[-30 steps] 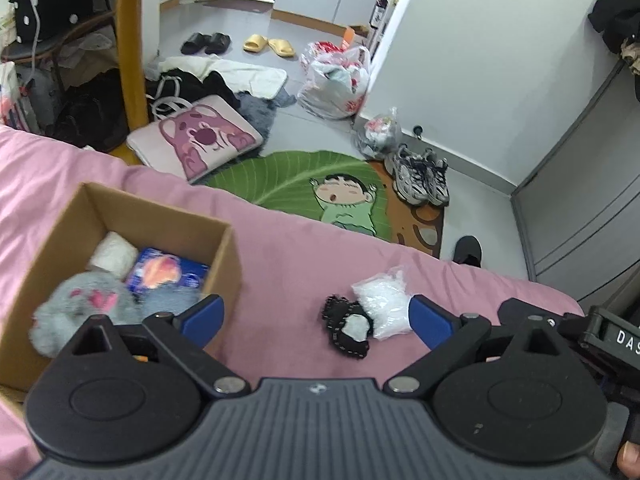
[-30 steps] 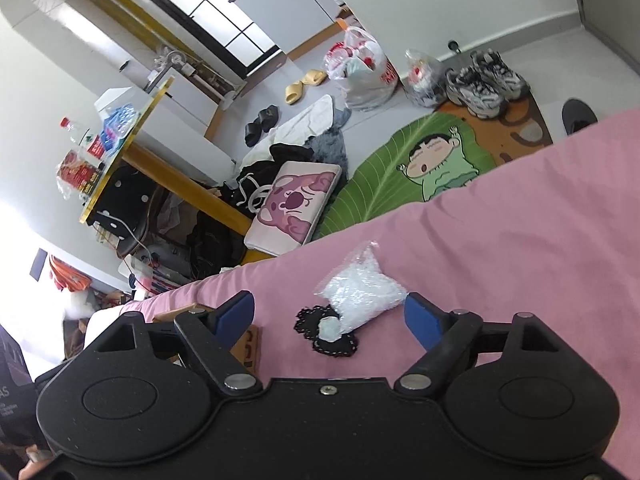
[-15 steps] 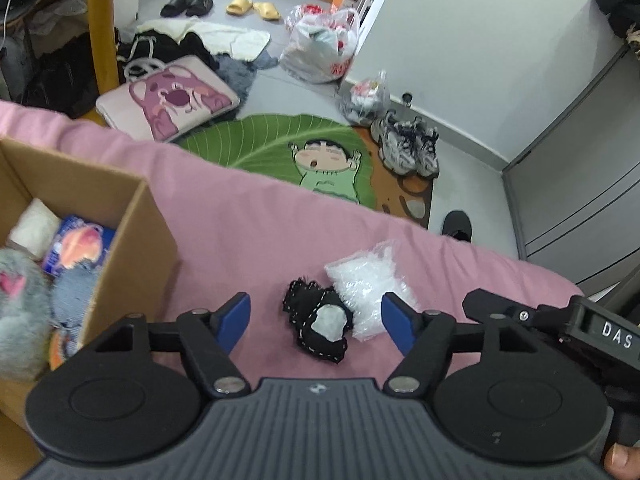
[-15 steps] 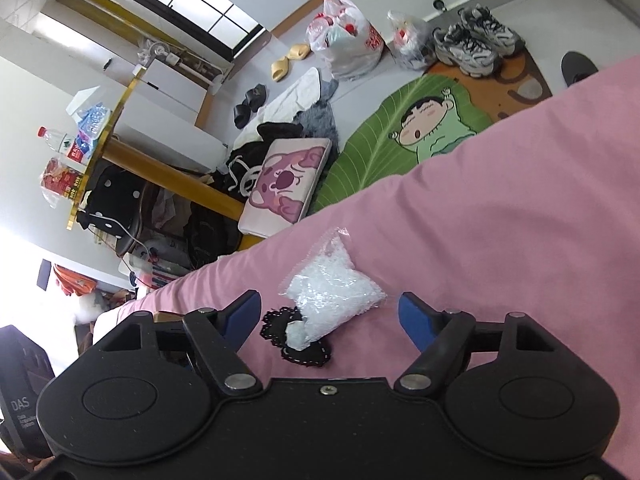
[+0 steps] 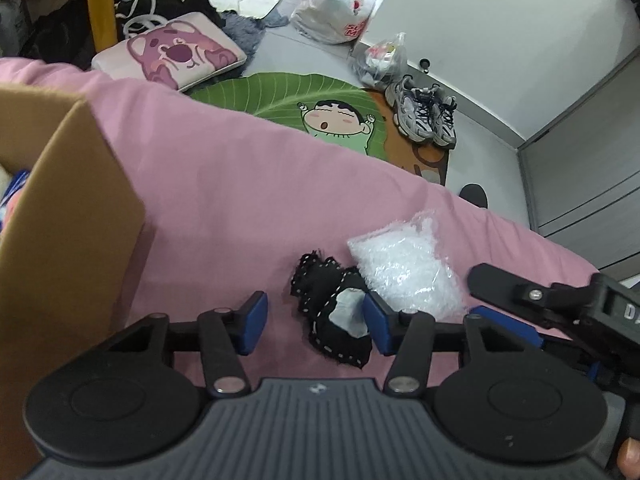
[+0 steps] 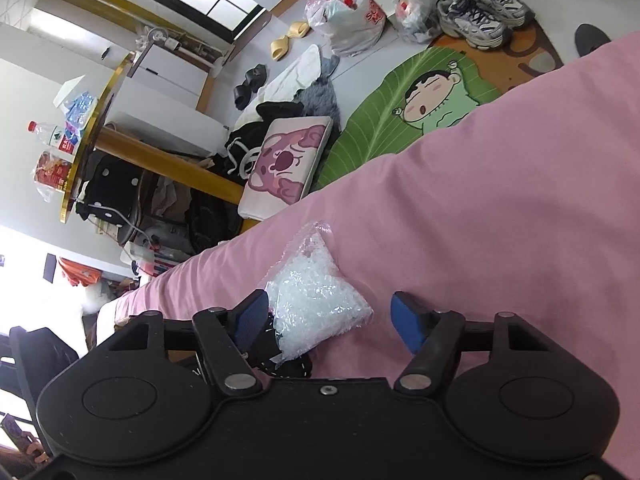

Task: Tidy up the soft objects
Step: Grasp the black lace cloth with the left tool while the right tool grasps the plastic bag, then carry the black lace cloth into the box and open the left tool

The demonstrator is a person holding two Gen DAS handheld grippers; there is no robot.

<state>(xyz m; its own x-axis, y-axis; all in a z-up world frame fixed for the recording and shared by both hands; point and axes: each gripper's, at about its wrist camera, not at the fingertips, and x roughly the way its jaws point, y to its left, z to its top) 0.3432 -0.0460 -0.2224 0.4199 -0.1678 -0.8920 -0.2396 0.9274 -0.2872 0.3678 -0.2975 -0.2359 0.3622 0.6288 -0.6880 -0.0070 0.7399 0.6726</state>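
Observation:
A black fabric piece with white stitching (image 5: 334, 316) lies on the pink bedsheet (image 5: 248, 184). Touching it on the right is a clear bag of white filling (image 5: 404, 264). My left gripper (image 5: 314, 326) is open, and the black piece sits between its blue pads. My right gripper (image 6: 334, 322) is open around the clear bag (image 6: 316, 304); the black piece (image 6: 280, 354) peeks out under its left finger. The cardboard box (image 5: 76, 200) stands at the left of the left wrist view, its contents mostly out of sight.
The bed's far edge drops to a floor with a green leaf rug (image 5: 304, 100), a pink cushion (image 5: 172, 50), sneakers (image 5: 426, 112) and plastic bags (image 5: 336, 0). A yellow-edged table (image 6: 92, 128) stands beyond. The right gripper's body (image 5: 560, 304) shows in the left wrist view.
Both grippers moved in and down toward the two items. The box slid to the left edge of the left view. The bag now lies between the right gripper's fingers.

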